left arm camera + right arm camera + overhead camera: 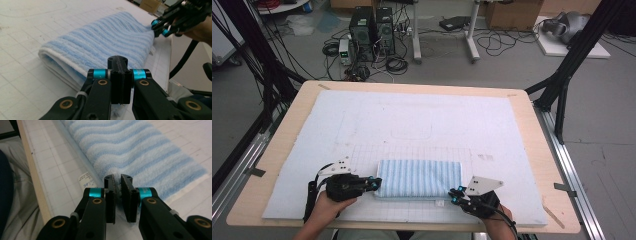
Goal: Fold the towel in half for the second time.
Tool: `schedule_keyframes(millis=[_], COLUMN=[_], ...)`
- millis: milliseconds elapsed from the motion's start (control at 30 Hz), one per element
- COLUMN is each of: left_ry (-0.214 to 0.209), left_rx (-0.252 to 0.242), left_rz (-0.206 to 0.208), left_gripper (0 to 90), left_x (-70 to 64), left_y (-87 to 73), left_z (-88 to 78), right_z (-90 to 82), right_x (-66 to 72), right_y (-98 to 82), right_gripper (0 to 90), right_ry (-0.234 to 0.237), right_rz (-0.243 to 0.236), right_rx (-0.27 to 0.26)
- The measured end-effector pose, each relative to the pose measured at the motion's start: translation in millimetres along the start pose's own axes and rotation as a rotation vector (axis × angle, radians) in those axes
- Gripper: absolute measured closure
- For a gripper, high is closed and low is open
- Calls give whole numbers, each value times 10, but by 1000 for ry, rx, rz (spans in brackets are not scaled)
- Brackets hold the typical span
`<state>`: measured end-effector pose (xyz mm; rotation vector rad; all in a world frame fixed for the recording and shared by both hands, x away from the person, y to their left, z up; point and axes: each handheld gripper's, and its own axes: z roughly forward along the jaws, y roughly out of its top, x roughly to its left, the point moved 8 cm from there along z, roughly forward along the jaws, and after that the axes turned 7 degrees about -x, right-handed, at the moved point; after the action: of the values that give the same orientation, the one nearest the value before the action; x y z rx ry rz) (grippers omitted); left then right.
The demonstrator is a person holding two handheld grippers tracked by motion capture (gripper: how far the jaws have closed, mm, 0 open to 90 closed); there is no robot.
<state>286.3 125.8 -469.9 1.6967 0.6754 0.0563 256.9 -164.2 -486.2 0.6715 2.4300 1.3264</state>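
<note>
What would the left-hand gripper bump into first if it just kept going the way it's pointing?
The left gripper points along the table at the near left corner of the folded blue striped towel, jaws closed at that corner. It would push straight into the towel. Past it sits the right gripper, pinching the other near corner.

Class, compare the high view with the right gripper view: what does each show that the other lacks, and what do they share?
High view alone: the whole wooden table, the white mat, the left tool at the towel's left end, and computers on the floor beyond.

Right gripper view alone: a close look at the right tool pinching the towel's corner, and a white care label beside it.

Both: the blue striped folded towel on the gridded mat.
</note>
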Motion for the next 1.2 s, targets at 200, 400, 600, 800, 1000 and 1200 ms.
schedule_keyframes(millis=[200,400,600,800,1000,1200], left_ry=[43,143,219,342,391,426], left_rx=[-63,-139,-207,-240,-243,-260], left_rz=[1,47,39,53,76,68], left_gripper=[771,561,407,242,222,222], left_x=[94,244,370,518,619,699], left_y=[67,151,248,354,430,471], left_z=[-28,-76,-149,-239,-317,-405], right_z=[-86,-185,-252,-316,-423,-464], right_x=[-142,-440,-656,-827,-974,-975], right_y=[139,225,248,208,159,156], right_gripper=[477,269,205,164,121,120], right_ry=[-41,-188,-298,-391,-470,-473], right_rz=[100,162,191,204,226,220], right_rx=[-128,-185,-199,-172,-155,-163])
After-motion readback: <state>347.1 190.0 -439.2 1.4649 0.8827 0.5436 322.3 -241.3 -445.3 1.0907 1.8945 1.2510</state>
